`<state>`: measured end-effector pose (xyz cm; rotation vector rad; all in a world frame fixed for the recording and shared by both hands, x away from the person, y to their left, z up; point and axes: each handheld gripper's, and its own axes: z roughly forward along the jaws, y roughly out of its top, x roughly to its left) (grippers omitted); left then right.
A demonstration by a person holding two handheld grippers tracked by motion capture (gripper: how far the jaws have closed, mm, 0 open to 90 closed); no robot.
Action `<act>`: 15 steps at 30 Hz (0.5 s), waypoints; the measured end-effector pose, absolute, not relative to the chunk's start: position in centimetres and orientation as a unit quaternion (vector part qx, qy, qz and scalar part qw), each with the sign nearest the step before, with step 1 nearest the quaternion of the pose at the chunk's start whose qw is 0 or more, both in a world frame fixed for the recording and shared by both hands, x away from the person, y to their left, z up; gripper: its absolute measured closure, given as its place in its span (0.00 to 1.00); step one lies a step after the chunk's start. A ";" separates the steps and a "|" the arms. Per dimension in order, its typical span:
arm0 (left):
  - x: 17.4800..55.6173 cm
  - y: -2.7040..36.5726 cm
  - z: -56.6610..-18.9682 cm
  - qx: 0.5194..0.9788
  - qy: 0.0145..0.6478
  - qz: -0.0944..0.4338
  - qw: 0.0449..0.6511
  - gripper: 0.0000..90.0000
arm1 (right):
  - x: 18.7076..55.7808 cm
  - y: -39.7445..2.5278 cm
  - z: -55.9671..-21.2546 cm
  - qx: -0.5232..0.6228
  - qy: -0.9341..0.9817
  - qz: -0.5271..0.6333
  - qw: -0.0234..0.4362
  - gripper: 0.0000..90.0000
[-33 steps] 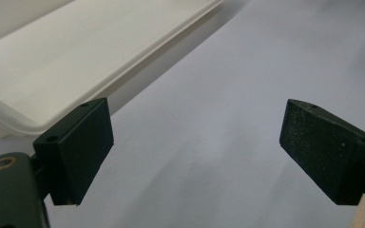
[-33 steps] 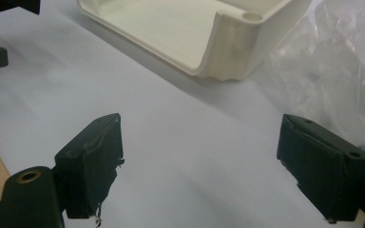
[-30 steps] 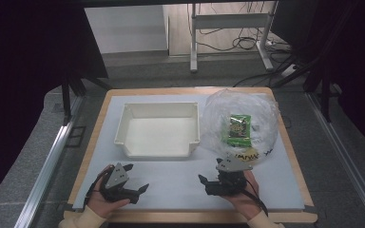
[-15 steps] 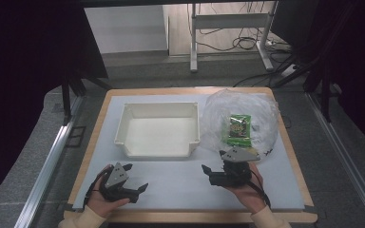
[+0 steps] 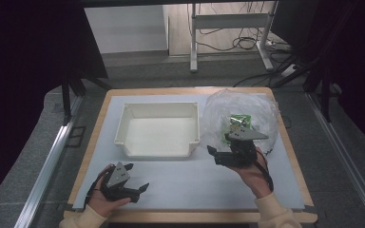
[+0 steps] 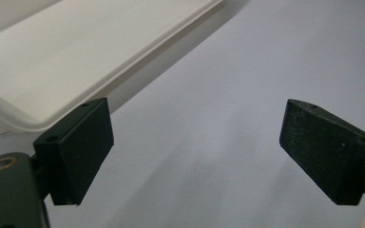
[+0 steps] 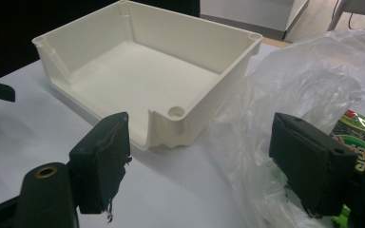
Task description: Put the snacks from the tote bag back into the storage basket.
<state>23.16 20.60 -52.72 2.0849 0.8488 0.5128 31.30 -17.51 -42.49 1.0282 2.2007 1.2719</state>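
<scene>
Clear plastic bag (image 5: 240,111) (green packet's (image 7: 361,137) print unreadable) beside wide-open right hand-held gripper (image 7: 199,161).

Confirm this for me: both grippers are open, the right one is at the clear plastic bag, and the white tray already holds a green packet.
Not quite. The white tray is empty, as the right gripper view shows; the green packet lies inside the clear plastic bag. Both the left gripper and right gripper are open.

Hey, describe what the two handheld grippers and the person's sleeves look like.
Both are black, each with two blocky black jaws. The left gripper and the right gripper each carry a grey three-cornered plate on top. A thin black cable loops from each. The sleeves are cream-coloured. One jaw pad looks frayed at its lower edge.
</scene>
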 end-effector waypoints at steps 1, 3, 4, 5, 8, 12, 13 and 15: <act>23.1 20.6 -52.7 0.826 0.336 0.203 0.405 0.12 | 31.5 -17.5 -42.4 0.369 0.786 0.454 0.198 0.25; 23.1 20.7 -52.7 0.826 0.335 0.204 0.405 0.12 | 31.7 -17.6 -42.3 0.372 0.786 0.454 0.196 0.25; 23.0 20.7 -52.6 0.826 0.334 0.204 0.405 0.12 | 31.8 -17.6 -42.2 0.371 0.786 0.454 0.195 0.25; 23.0 20.7 -52.6 0.826 0.334 0.205 0.405 0.12 | 31.9 -17.6 -42.1 0.371 0.787 0.453 0.195 0.25; 23.0 20.7 -52.6 0.826 0.334 0.204 0.405 0.12 | 32.0 -17.6 -42.0 0.371 0.786 0.454 0.194 0.25; 23.1 20.7 -52.6 0.827 0.334 0.203 0.403 0.12 | 32.2 -17.7 -41.9 0.372 0.786 0.454 0.195 0.25; 23.1 20.7 -52.7 0.828 0.333 0.203 0.402 0.12 | 32.3 -17.8 -41.9 0.374 0.785 0.454 0.194 0.25; 23.1 20.6 -52.7 0.829 0.333 0.203 0.401 0.12 | 32.5 -18.0 -41.8 0.377 0.785 0.452 0.193 0.25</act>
